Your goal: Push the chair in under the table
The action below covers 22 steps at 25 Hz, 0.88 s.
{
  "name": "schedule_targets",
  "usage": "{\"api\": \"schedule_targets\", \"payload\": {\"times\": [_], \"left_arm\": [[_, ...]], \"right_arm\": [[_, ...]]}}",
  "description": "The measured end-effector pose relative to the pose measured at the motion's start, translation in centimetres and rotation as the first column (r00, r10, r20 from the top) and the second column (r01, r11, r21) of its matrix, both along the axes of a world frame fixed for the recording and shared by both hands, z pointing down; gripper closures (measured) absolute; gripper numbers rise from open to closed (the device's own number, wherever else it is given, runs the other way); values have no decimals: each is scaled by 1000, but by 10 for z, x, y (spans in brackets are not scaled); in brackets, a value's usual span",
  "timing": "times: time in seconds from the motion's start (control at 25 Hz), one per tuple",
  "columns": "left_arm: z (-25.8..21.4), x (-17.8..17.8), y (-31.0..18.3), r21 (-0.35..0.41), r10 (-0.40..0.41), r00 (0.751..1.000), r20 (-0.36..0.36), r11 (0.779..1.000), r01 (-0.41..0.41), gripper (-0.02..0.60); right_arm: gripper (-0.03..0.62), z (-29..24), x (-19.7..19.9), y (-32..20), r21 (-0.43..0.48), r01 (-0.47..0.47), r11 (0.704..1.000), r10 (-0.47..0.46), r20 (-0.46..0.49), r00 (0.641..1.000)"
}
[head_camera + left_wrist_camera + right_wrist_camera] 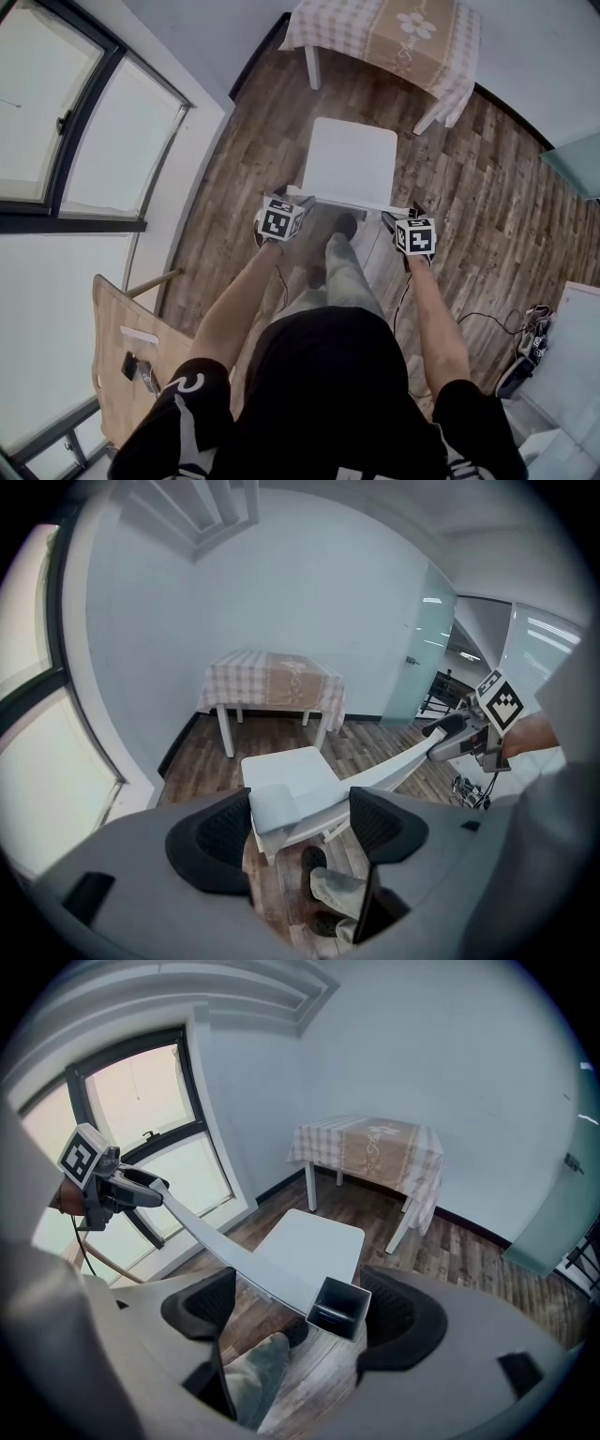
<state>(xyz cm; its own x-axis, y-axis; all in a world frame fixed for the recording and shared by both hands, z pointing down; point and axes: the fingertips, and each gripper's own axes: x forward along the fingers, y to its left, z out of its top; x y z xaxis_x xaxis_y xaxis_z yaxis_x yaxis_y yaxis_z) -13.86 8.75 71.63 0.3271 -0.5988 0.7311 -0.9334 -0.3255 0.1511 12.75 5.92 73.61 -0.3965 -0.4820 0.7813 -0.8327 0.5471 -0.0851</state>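
Note:
A white chair [352, 159] stands on the wood floor with its seat facing a small table [375, 37] draped in a checked cloth; a gap of floor lies between them. My left gripper [286, 203] is shut on the left end of the chair's top back rail [272, 808]. At the rail's right end my right gripper [401, 218] is shut on the hollow end [337, 1309]. In the left gripper view the rail runs across to the right gripper [469, 733]; the right gripper view shows it running to the left gripper [103, 1185]. The table [272, 682] stands beyond the seat [291, 766].
A person's leg and dark shoe [342, 248] stand just behind the chair. Large windows [56, 112] line the left wall. A wooden board [122, 356] leans at lower left. Cables and shoes [530, 333] lie at the right, near a glass door [577, 159].

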Motion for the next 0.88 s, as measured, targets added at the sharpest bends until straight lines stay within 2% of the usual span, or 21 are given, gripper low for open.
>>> {"api": "schedule_targets", "payload": {"times": [0.64, 0.88], "left_arm": [[1, -20, -98, -8, 36, 999, -11, 999, -36, 238], [1, -27, -130, -35, 34, 999, -5, 999, -34, 238]], "right_arm": [[168, 1, -19, -86, 1, -34, 999, 34, 19, 999], [166, 0, -26, -114, -6, -53, 999, 53, 24, 998]]}}
